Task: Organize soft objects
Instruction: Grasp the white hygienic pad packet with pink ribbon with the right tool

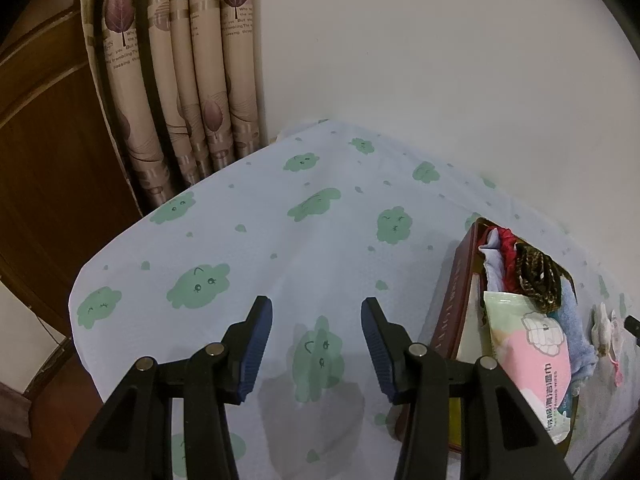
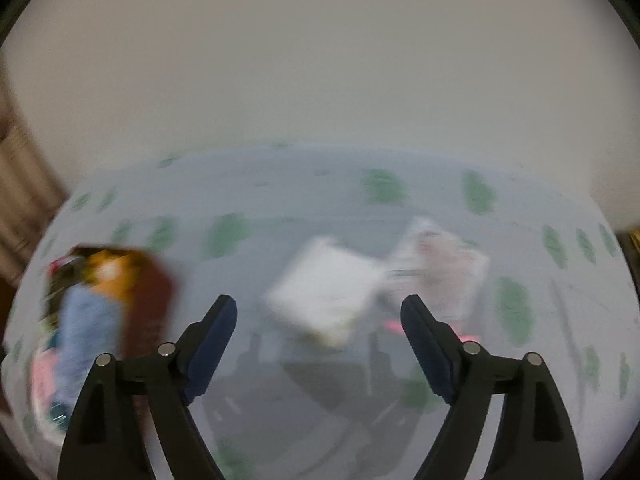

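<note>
My left gripper [image 1: 317, 308] is open and empty above the pale blue sheet with green clouds [image 1: 280, 240]. To its right stands a dark red box [image 1: 452, 312] holding a pink wet-wipes pack [image 1: 536, 364], a blue towel [image 1: 576, 332], a leopard-print cloth [image 1: 536, 276] and red fabric [image 1: 508, 256]. The right wrist view is blurred. My right gripper [image 2: 319, 308] is open and empty, just short of a white folded item [image 2: 324, 296]. A pale pink-white item [image 2: 440, 268] lies right of it. The box [image 2: 148, 300] shows at left.
A white wall runs behind the table. Patterned beige curtains [image 1: 180, 80] and a brown wooden panel [image 1: 44, 140] stand at the left. A small pink-white soft item [image 1: 608, 328] lies on the sheet right of the box.
</note>
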Tool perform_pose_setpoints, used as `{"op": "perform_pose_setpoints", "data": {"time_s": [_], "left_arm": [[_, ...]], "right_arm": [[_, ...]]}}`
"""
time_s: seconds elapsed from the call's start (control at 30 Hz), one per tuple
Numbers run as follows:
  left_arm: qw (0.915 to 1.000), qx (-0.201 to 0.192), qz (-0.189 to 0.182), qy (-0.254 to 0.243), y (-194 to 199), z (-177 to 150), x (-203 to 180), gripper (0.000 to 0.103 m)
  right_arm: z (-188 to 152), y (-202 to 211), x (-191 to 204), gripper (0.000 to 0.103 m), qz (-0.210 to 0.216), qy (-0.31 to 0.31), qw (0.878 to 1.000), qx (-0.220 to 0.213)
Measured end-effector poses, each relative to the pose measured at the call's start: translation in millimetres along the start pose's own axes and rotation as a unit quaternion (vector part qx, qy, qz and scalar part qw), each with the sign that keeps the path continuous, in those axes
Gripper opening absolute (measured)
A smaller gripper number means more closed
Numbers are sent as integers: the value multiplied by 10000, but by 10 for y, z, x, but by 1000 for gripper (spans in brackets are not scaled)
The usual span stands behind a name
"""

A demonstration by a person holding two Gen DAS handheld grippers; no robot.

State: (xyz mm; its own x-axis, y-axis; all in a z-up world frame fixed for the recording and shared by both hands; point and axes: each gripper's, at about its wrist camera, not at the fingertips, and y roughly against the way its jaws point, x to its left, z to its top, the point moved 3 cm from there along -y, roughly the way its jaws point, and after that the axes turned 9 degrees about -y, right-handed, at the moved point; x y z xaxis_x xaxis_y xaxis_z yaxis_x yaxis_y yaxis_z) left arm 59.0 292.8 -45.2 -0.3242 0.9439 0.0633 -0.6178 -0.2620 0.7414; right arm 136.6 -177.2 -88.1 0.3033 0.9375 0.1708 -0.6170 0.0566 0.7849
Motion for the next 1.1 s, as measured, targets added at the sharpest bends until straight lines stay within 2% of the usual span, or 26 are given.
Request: {"op": "perform_pose_setpoints", "data": {"time_s": [0.17,0.3,0.47,0.63,0.7,0.83,0.87,0.93,0.97,1.0,1.1], "left_arm": [[10000,-34,75,-7,-4,8,-6,47],[9999,-34,126,28,-28,17,16,47],[9998,7,194,16,-81,34,30,47],[9998,5,216,-58,-94,41,15,47],[9998,30,190,-57,-97,40,13,47],[9998,17,213,-49,-95,42,19,47],[9998,21,213,-41,-96,41,21,47],[9998,35,202,-28,-101,42,21,47],[9998,44,210,-31,-101,43,16,47],[9998,53,213,-33,-106,42,17,47],[9997,46,242,-54,-100,37,10,47]], "right_arm": [[236,-337,-499,95,-411,-531,9973,297],[390,-563,-648,95,-390,-1041,9929,424],[453,-778,-710,96,-666,-1473,9858,445],[392,-938,-658,96,-924,-1446,9843,405],[329,-989,-630,96,-907,-1429,9846,432],[263,-964,-566,95,-1038,-1227,9867,235],[252,-951,-562,91,-1050,-1197,9871,194],[233,-898,-551,73,-1063,-1126,9879,44],[229,-872,-532,55,-990,-1023,9898,-20],[223,-855,-514,42,-916,-925,9915,-44],[176,-805,-498,31,-783,-749,9941,-91]]}}
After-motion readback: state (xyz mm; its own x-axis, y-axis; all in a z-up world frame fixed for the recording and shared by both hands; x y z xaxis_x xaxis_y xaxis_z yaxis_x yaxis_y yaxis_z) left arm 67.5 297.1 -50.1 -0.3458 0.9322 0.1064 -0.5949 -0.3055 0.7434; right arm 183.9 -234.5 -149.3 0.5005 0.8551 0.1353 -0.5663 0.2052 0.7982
